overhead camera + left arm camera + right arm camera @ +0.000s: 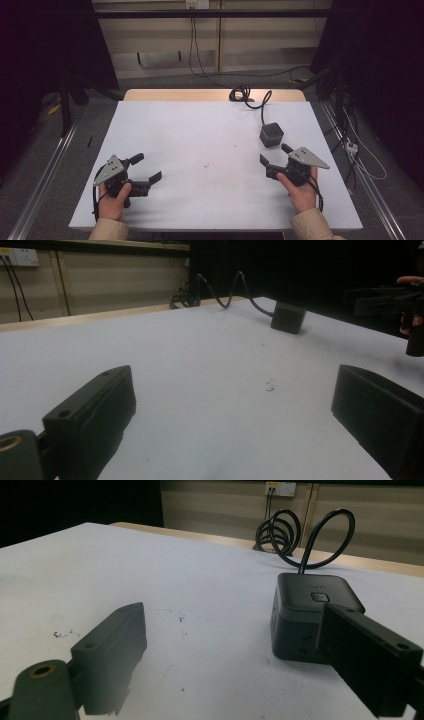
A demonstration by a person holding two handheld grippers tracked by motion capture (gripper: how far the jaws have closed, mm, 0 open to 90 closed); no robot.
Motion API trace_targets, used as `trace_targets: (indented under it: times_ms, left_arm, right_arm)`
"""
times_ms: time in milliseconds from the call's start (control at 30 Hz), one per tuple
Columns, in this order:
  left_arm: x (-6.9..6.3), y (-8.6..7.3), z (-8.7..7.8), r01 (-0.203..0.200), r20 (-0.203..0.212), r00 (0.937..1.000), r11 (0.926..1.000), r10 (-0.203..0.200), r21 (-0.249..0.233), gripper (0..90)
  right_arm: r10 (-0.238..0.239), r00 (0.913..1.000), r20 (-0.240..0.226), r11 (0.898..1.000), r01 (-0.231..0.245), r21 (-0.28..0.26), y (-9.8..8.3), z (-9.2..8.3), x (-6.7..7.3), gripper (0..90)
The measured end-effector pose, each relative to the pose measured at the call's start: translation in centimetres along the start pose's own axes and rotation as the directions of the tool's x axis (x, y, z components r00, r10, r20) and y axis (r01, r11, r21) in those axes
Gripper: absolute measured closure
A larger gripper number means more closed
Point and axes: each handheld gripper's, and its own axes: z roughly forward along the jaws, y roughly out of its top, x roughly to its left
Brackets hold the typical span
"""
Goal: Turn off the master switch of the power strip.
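Item: black power cube (pixel 271 134) with cable (pixel 248 96), on the white counter (pixel 200 130) just ahead of the right gripper (pixel 273 154), touching neither of its fingers (pixel 367 652), which stand apart, empty. Left gripper (pixel 148 167): open, empty, well apart. Step: approach. Next: advance until the fingers straddle the cube, then close.

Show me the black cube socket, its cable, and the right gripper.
black cube socket (pixel 271 134), high view, top face.
cable (pixel 263 106), high view, stretch behind the cube.
right gripper (pixel 273 155), high view, gap between its fingertips.
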Motion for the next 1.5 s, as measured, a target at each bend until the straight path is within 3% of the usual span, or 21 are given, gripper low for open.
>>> trace_targets:
  times_ms: [1500]
  left_arm:
    - [-0.1, 0.1, -0.1, 0.003, 0.006, 1.0, 1.0, -0.003, -0.008, 3.8]
  right_arm:
    - [0.003, 0.9996, 0.029, 1.0, -0.003, 0.009, 2.2, 2.1, -2.1, 16.3]
